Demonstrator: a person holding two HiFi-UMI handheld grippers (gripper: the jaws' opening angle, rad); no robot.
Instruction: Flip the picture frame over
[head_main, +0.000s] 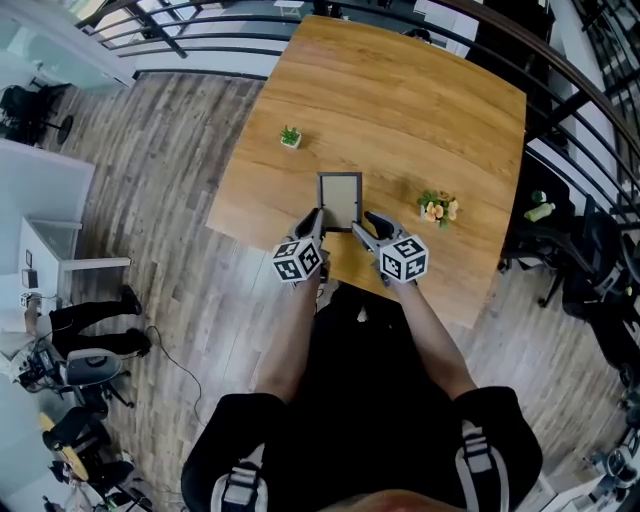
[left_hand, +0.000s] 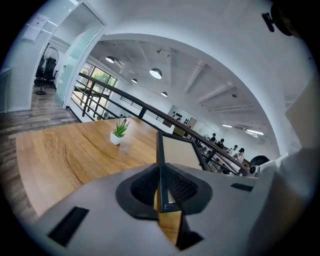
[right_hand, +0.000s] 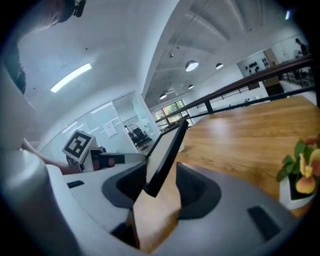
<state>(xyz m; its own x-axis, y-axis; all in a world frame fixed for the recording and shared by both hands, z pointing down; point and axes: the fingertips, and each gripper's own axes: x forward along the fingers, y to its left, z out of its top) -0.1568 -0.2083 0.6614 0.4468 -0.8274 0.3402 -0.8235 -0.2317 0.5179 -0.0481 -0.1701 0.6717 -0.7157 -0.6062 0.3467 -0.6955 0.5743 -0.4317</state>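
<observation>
The flip is just starting. The picture frame (head_main: 340, 200) lies by the table's (head_main: 420, 90) near edge, its near end seemingly tipped up. The left gripper (left_hand: 161, 186) is clenched on the frame's left rim. The right gripper (right_hand: 159, 192) stands part-open, with the frame's corner between its pads, unpinched. Next it likely needs to grip, then both grippers roll the frame over.

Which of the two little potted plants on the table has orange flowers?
The flowering plant right of the picture frame in the head view. The green plant left of the frame has only spiky leaves in a white pot.
</observation>
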